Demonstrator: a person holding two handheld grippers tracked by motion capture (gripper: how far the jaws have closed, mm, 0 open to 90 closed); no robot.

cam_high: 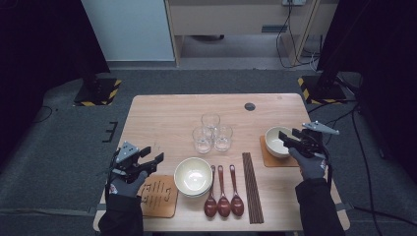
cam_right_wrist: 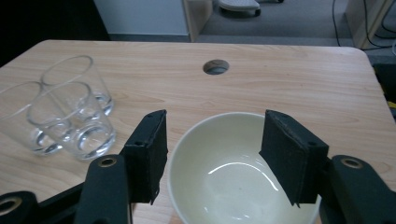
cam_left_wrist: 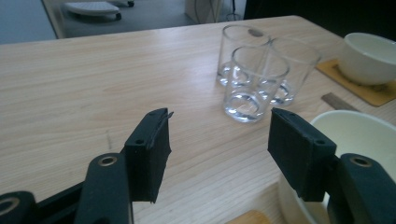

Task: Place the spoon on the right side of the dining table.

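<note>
My left gripper (cam_high: 153, 155) hovers over the table's front left corner, above a wooden coaster (cam_high: 158, 195). Its jaws stand open with nothing between them, as the left gripper view (cam_left_wrist: 219, 144) shows, and they face three clear glasses (cam_left_wrist: 254, 79). A stack of cream bowls (cam_high: 193, 177) sits just to its right. At the right edge, my right gripper (cam_high: 285, 138) hangs over a single cream bowl (cam_high: 274, 142) that rests on another coaster (cam_high: 280, 158). In the right gripper view the open jaws (cam_right_wrist: 212, 149) straddle that bowl (cam_right_wrist: 238, 186) from above without touching its rim.
Three dark red spoons (cam_high: 223, 194) and a bundle of brown chopsticks (cam_high: 252, 187) lie at the front between the bowls. The glasses (cam_high: 211, 132) cluster mid-table. A cable hole (cam_high: 250, 106) sits near the far edge. The far half of the wooden table (cam_high: 162, 113) is bare.
</note>
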